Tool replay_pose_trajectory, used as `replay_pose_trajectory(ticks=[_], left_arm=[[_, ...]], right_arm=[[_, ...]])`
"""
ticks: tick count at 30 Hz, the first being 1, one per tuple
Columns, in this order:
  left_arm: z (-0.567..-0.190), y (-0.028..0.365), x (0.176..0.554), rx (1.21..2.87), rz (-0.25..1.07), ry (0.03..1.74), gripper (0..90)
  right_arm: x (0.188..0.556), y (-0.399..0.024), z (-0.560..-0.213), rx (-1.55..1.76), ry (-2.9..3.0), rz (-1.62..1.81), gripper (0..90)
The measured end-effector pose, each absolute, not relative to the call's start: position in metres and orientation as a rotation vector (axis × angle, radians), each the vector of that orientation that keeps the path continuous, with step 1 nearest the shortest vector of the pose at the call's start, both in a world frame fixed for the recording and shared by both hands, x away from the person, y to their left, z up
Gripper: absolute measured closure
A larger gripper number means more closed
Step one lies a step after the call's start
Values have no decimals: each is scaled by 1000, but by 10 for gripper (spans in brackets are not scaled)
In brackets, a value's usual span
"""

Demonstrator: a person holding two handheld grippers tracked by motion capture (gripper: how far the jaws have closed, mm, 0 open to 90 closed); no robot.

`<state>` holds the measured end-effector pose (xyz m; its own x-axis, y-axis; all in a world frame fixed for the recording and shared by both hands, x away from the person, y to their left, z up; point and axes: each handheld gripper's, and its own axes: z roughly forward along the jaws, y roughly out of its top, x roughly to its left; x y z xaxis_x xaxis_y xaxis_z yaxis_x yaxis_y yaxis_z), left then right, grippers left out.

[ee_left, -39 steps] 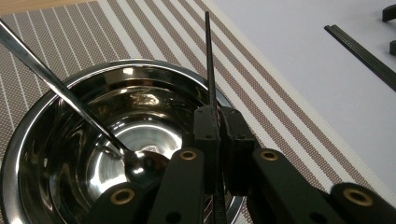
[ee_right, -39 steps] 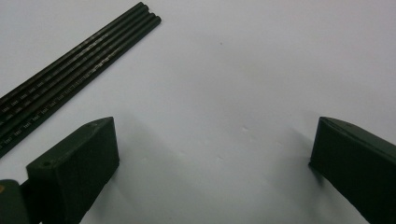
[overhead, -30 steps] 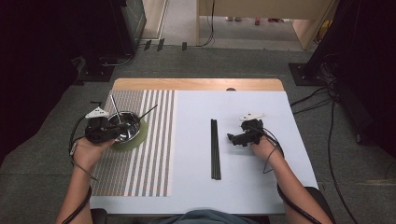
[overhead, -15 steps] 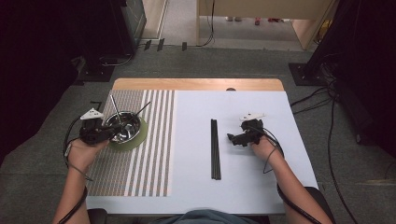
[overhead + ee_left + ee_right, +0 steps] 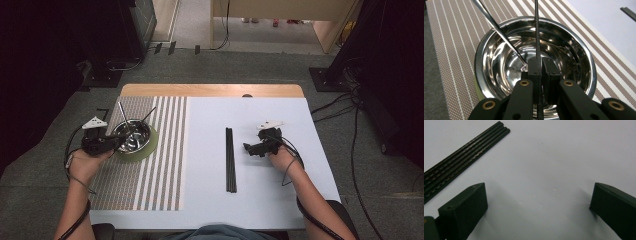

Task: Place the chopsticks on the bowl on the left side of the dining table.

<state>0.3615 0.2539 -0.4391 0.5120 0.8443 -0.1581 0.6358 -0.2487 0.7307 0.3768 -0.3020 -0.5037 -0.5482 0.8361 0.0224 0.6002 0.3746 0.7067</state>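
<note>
A shiny steel bowl (image 5: 134, 136) (image 5: 564, 45) stands on a green coaster (image 5: 151, 146) on the striped placemat (image 5: 150, 180). A silver rod (image 5: 123, 114) (image 5: 499, 32) leans in the bowl. My left gripper (image 5: 119, 141) (image 5: 542, 61) reaches over the bowl's left rim, shut on a thin black chopstick (image 5: 537, 30) that slants up and away past the far rim (image 5: 149, 114). My right gripper (image 5: 248, 148) (image 5: 536, 200) rests open on the white table top, nothing between its jaws, just right of a bundle of black chopsticks (image 5: 230, 160) (image 5: 466, 147).
The white table top (image 5: 280, 200) spreads around the chopstick bundle. A wooden strip (image 5: 210, 90) runs along the table's far edge. Cables and dark equipment (image 5: 345, 100) lie on the floor beyond the table's right side.
My left hand has drifted a little to the left at the bowl, and the black chopstick has shifted slightly with it. The right hand and the chopstick bundle have kept still.
</note>
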Motion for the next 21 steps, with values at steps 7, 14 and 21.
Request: replay_pose_trajectory(ticks=[7,14,21], left_arm=[[-440,258,361,1966,355,1220,868],[-441,258,361,1957,368,1221,865],[-441,257,361,1957,369,1222,864]], right_arm=[[377,-302,-504,1256,2300,969,7],[377,-302,-504,1256,2300,969,7],[377,-302,-504,1256,2300,969,7]])
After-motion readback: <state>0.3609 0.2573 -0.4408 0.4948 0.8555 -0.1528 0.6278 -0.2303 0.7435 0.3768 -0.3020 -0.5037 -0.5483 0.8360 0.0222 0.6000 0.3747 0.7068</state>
